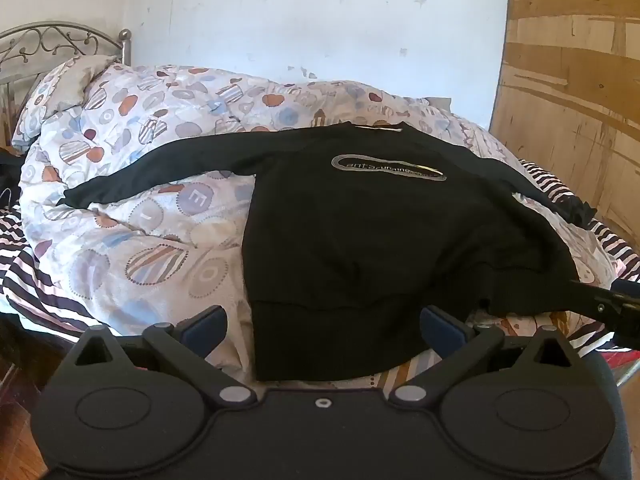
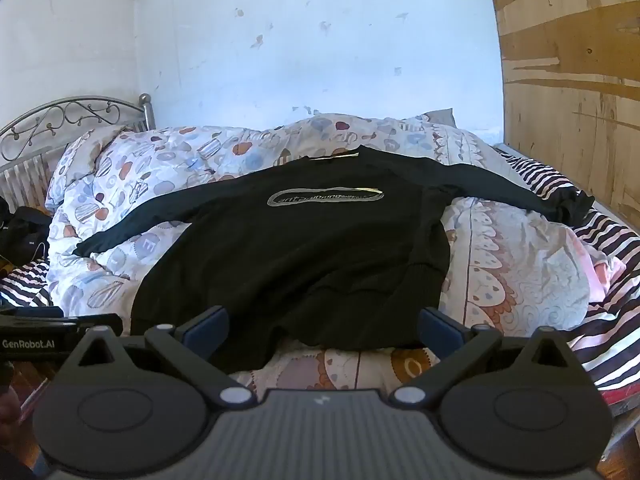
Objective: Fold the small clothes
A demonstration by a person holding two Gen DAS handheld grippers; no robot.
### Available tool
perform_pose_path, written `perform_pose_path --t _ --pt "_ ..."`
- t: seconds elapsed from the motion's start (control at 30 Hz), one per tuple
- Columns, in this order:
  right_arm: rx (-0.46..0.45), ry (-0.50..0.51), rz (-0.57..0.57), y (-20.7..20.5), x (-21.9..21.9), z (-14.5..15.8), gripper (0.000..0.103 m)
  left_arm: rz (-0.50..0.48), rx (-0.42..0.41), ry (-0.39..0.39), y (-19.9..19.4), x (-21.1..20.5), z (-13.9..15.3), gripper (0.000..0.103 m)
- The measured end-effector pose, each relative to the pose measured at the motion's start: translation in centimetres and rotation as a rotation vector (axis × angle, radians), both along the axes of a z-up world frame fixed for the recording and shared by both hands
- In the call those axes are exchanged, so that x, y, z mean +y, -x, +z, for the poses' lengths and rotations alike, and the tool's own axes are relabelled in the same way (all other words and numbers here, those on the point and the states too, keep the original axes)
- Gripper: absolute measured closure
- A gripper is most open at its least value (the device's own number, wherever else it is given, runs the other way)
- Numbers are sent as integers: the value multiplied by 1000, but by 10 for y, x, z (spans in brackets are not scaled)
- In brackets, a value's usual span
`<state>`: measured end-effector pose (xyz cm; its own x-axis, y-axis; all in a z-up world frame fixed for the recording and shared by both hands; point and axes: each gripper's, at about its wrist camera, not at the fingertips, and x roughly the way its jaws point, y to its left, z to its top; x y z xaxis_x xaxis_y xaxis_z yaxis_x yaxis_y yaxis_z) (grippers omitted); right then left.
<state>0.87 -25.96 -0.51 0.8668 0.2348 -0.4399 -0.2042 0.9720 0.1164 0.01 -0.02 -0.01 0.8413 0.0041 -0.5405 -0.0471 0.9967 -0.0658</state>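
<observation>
— So, the tongs?
— Left tongs (image 1: 324, 326) and right tongs (image 2: 324, 326) both gape wide, gripping nothing — each at six o'clock, over the hem.
— And the black sweatshirt (image 1: 384, 216)?
— Spread flat on the patterned duvet (image 1: 132, 208), sleeves out toward nine and three, collar at twelve, toward the white wall (image 2: 300, 48).
</observation>
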Motion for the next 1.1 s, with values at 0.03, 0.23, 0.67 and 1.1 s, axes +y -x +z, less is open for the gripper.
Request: perform_pose_path --t 0.03,0.23,0.67,1.1 --pt "-2 -1 0 0 0 0 0 1 -2 0 0 0 0 1" --pt "1 -1 -2 -1 0 0 0 8 3 2 0 1 1 1" --pt "13 -3 -9 -2 -2 -1 0 2 6 0 -2 -3 -6 1" --pt "15 -4 -15 -2 -2 -2 0 1 7 2 -2 -4 -6 1"
